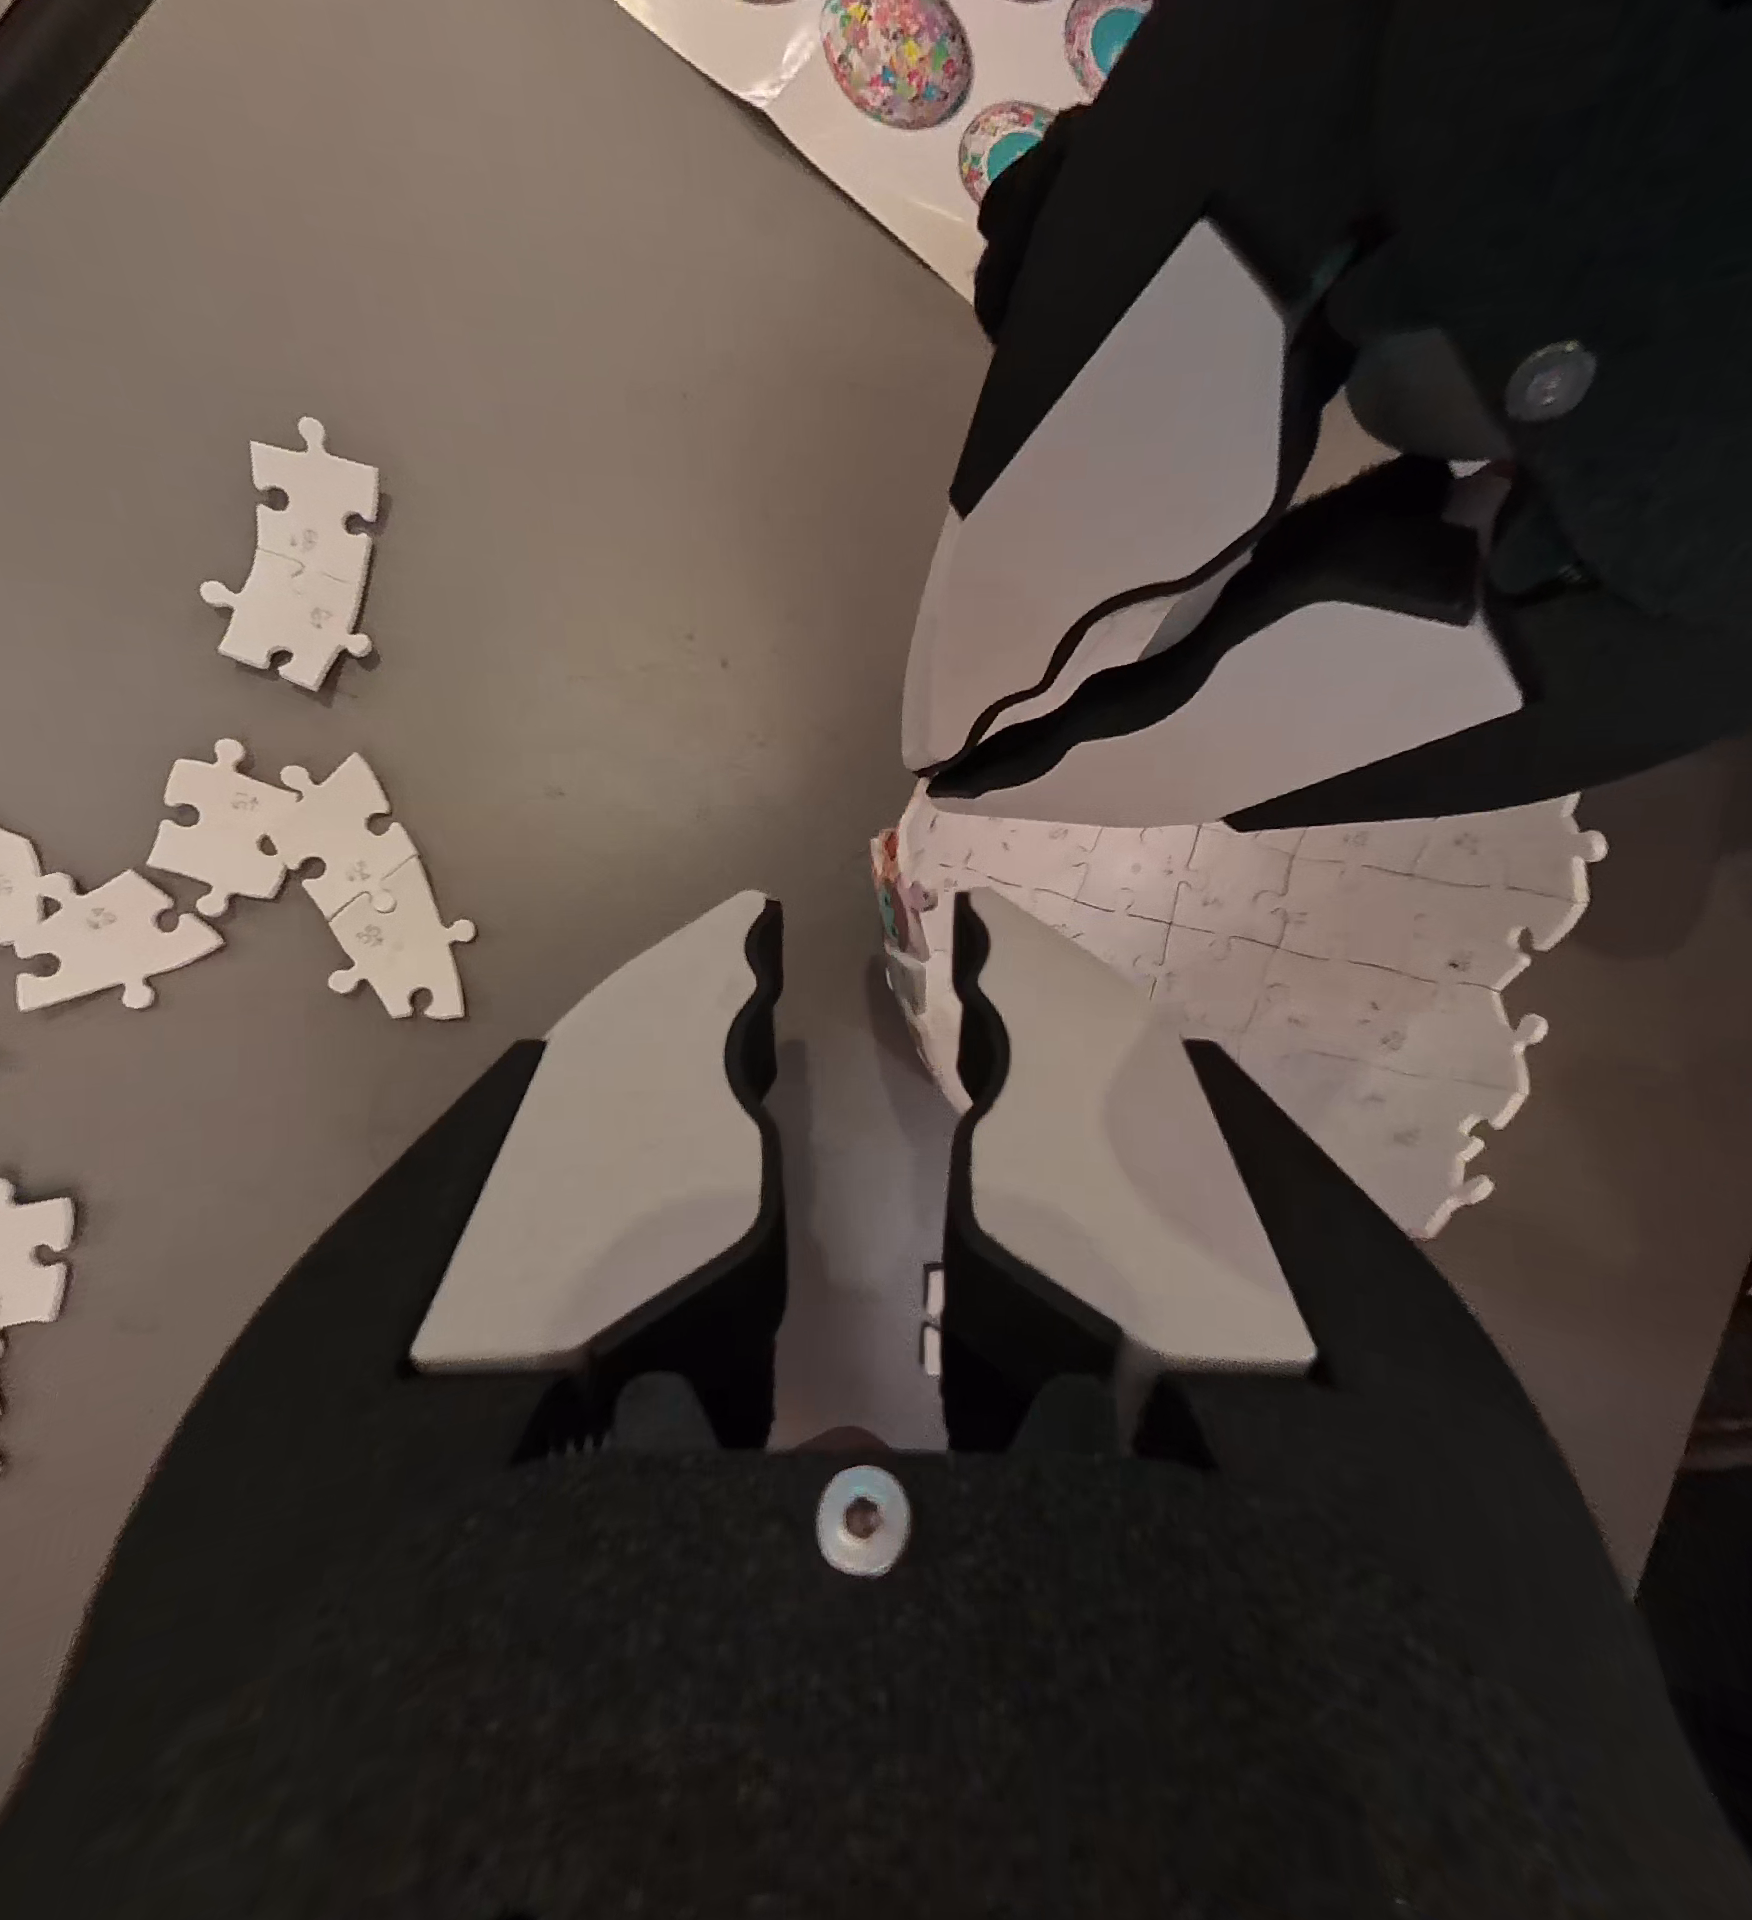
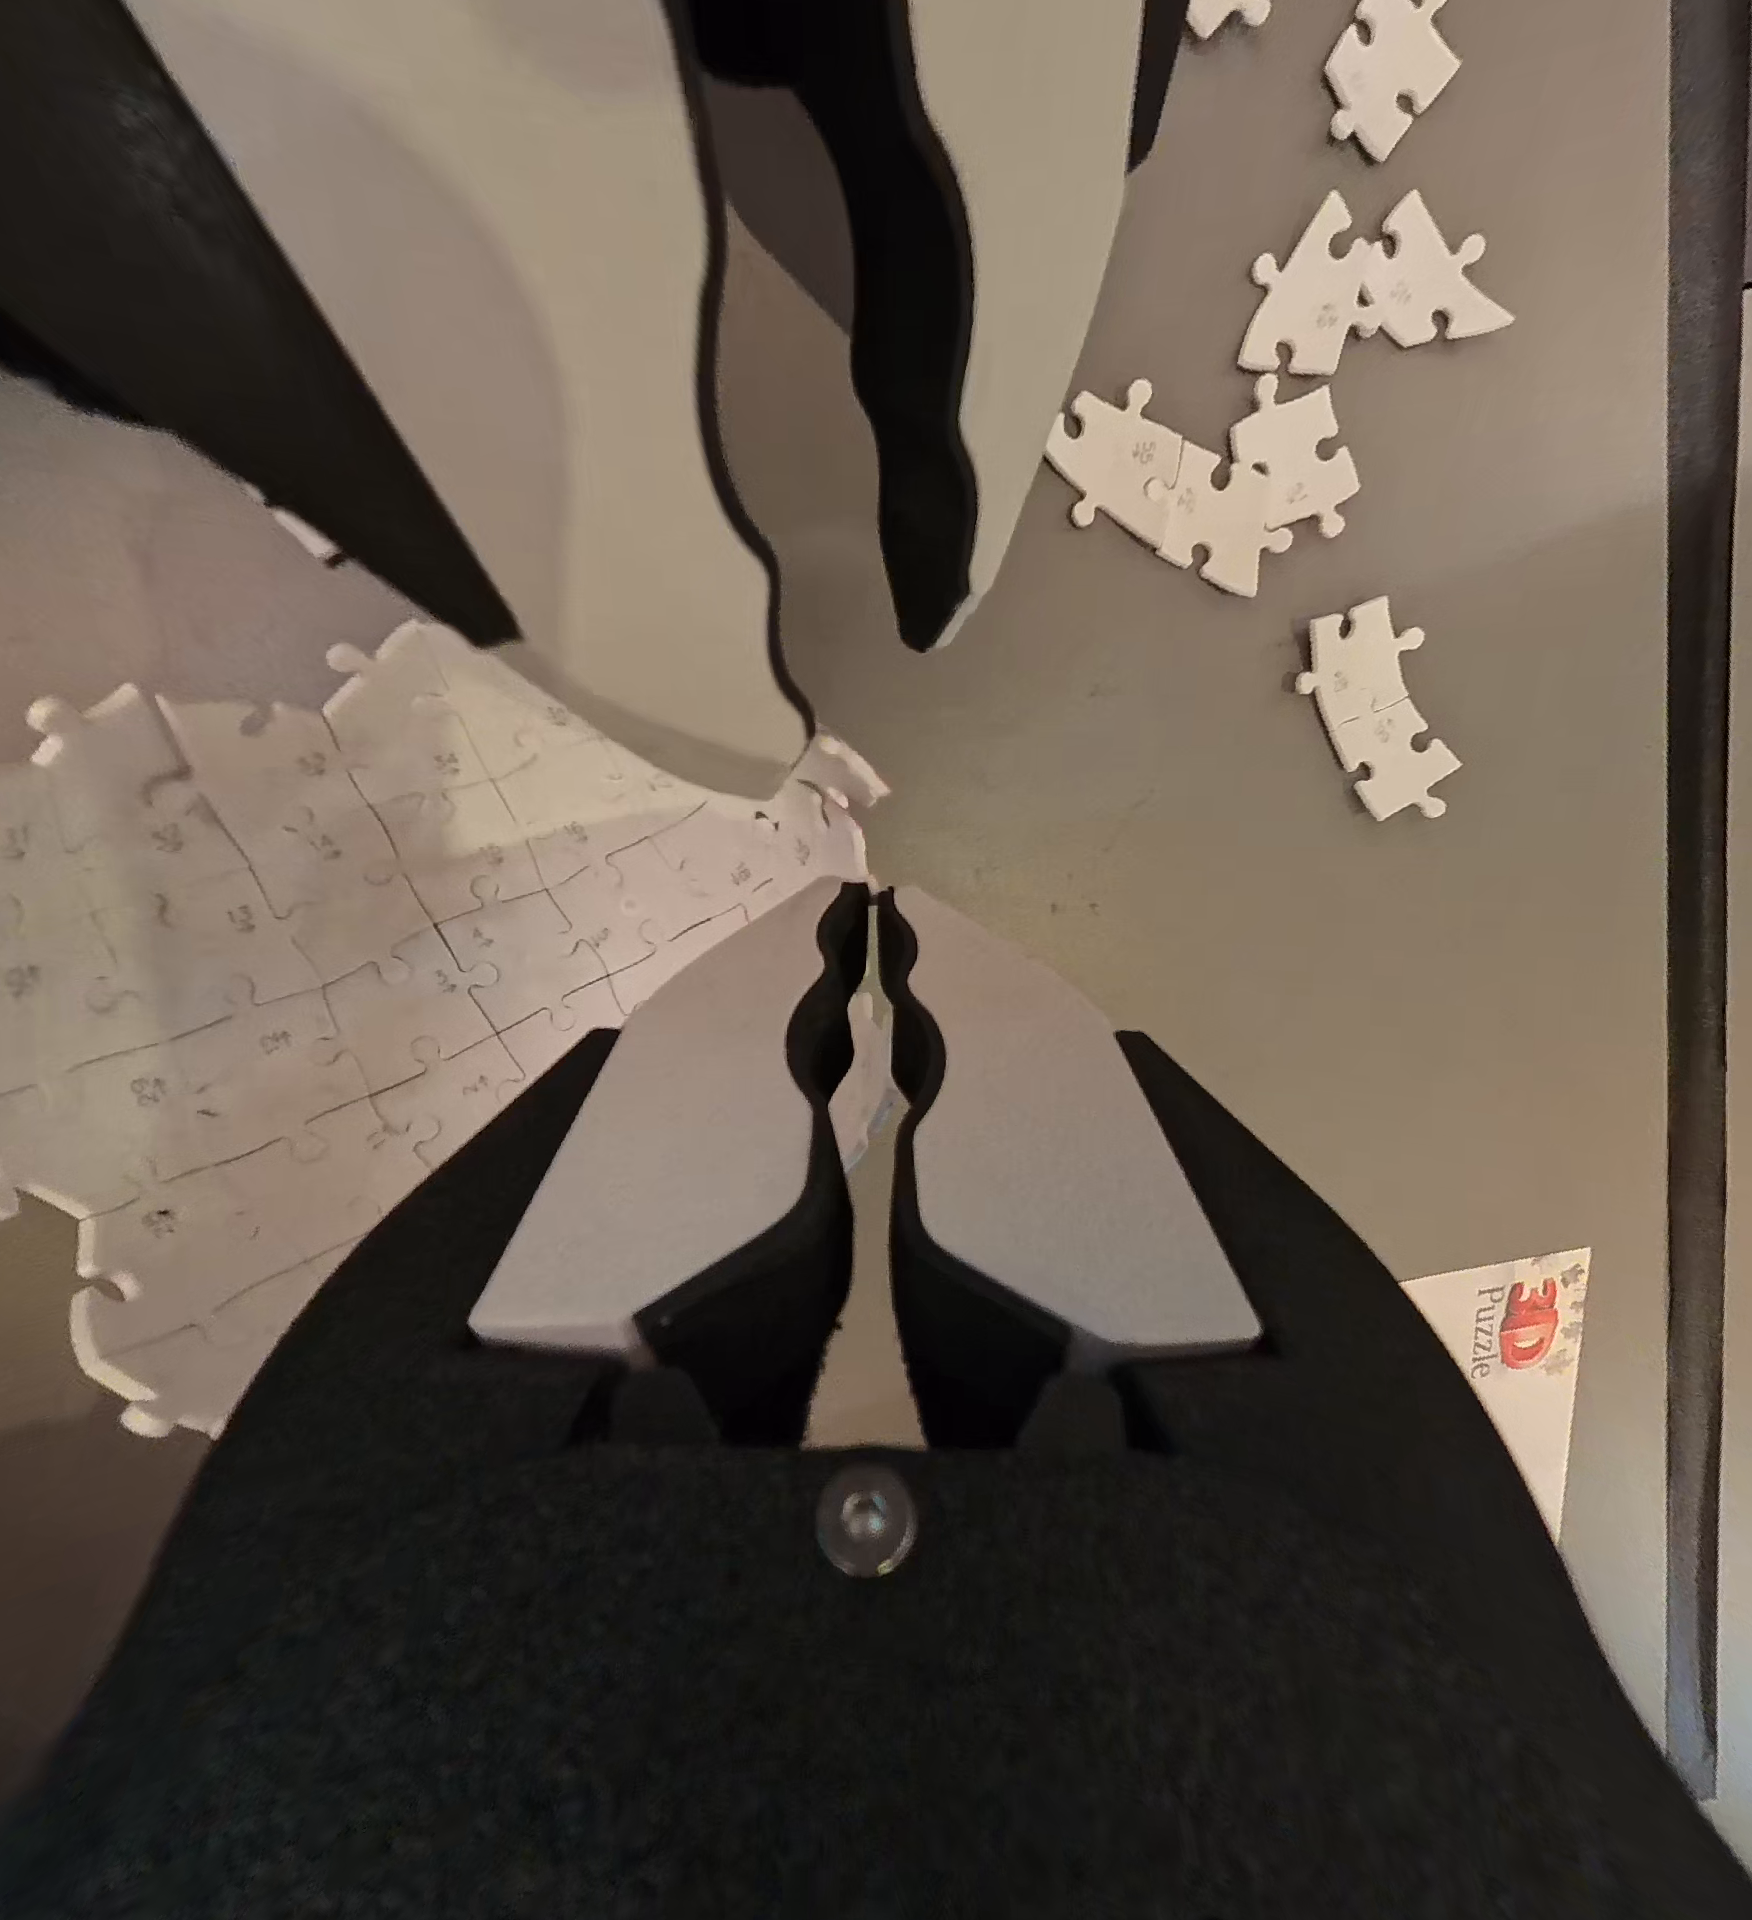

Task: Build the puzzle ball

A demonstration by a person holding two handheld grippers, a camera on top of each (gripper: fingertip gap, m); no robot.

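Note:
The half-built puzzle ball [image 1: 1319, 987] is a curved white shell of joined pieces, inner side up, also in the right wrist view [image 2: 228, 935]. My right gripper [image 2: 872, 894] is shut on the shell's rim and reaches in from the upper right in the left wrist view [image 1: 929, 779]. My left gripper [image 1: 867, 904] is open, with the shell's coloured rim between its jaws, close to the right finger. In the right wrist view it [image 2: 856, 696] comes down from the top, one fingertip [image 2: 799, 743] at the rim. Several loose white pieces [image 1: 332, 883] lie on the grey table.
More loose pieces [image 2: 1215, 488] lie beyond the grippers, some joined in pairs [image 1: 306, 561]. A printed sheet with coloured balls [image 1: 903, 83] lies at the far side. A leaflet [image 2: 1516, 1351] lies near the table's dark edge [image 2: 1698, 935]. The grippers are tip to tip, or close to it.

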